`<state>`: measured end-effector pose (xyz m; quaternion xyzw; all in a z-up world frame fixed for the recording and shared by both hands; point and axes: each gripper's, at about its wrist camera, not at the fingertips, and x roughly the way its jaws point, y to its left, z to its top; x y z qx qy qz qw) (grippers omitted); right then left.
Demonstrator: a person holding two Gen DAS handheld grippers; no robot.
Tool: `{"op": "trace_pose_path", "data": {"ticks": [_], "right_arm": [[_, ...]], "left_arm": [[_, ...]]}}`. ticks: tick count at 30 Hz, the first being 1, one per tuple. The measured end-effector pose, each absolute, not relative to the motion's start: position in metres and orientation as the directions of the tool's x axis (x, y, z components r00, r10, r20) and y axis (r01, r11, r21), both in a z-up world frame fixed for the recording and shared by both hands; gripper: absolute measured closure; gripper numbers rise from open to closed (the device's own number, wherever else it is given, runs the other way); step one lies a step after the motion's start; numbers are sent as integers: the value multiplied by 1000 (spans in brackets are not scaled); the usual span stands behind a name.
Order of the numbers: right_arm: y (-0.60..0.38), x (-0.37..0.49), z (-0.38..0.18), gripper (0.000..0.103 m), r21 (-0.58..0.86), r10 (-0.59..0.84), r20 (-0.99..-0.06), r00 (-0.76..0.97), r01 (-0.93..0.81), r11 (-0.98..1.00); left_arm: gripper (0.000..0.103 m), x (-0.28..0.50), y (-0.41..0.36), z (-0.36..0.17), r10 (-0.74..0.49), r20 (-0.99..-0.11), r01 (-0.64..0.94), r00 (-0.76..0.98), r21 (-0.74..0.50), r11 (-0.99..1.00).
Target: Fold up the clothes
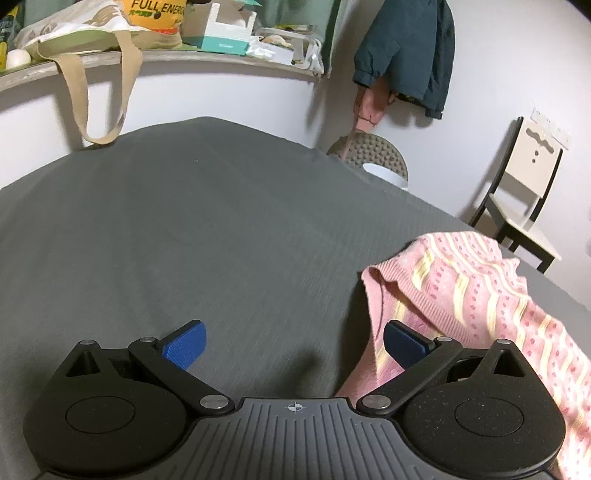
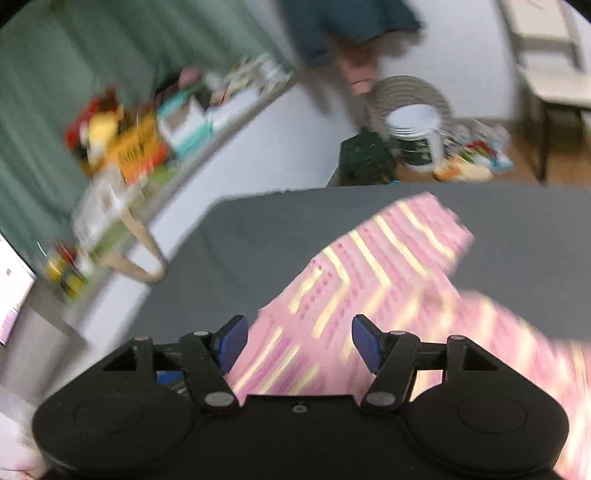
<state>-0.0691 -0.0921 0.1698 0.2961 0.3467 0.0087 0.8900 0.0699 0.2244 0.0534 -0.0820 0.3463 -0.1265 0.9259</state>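
The pink sweater (image 1: 461,295) lies rumpled on the right side of the grey bed (image 1: 184,229), its near edge beside the left gripper (image 1: 295,345), both the left gripper and the right gripper (image 2: 300,341) spread wide holding nothing, with lots of bare bed to the left

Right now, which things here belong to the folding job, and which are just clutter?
For the job:
pink knitted garment with yellow stripes
grey cloth-covered table
left tool, open
right tool, open

Just lying about:
beige canvas tote bag
dark teal hanging jacket
white-seated black-framed chair
orange "FULL ENERGY" packet
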Motion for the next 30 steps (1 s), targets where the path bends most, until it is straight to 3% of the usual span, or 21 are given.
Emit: {"op": "trace_pose_path", "data": {"ticks": [6,9,12,20,23,26,28,30], "right_arm": [[-80,-224,222,37,644,212,-496,842,193,740],[-52,-264,229,29,556,180,-553,813,200,806],[-17,-269,205,29,462,179,-609,773,162,872],[7,-241,93,30,557,310,-528,791,46,829],[11,-230,71,30,579,333,-497,801,20,815],[11,-232,52,30,640,390,-448,805,-17,768],[12,-234,42,30,669,432,-426,795,-45,742],[13,-236,37,30,669,452,-431,781,-60,741]], "left_arm": [[1,62,222,68,-337,-610,222,717,-258,940],[1,50,219,81,-370,-626,285,686,-236,929],[1,24,220,99,-357,-631,336,689,-158,929],[2,-48,222,110,-190,-711,411,676,150,899],[11,-68,202,99,-183,-741,504,646,234,831],[32,-71,186,86,-147,-773,537,617,277,797],[32,-69,179,80,-136,-786,537,604,275,798],[32,-63,179,78,-171,-804,524,569,195,829]]}}
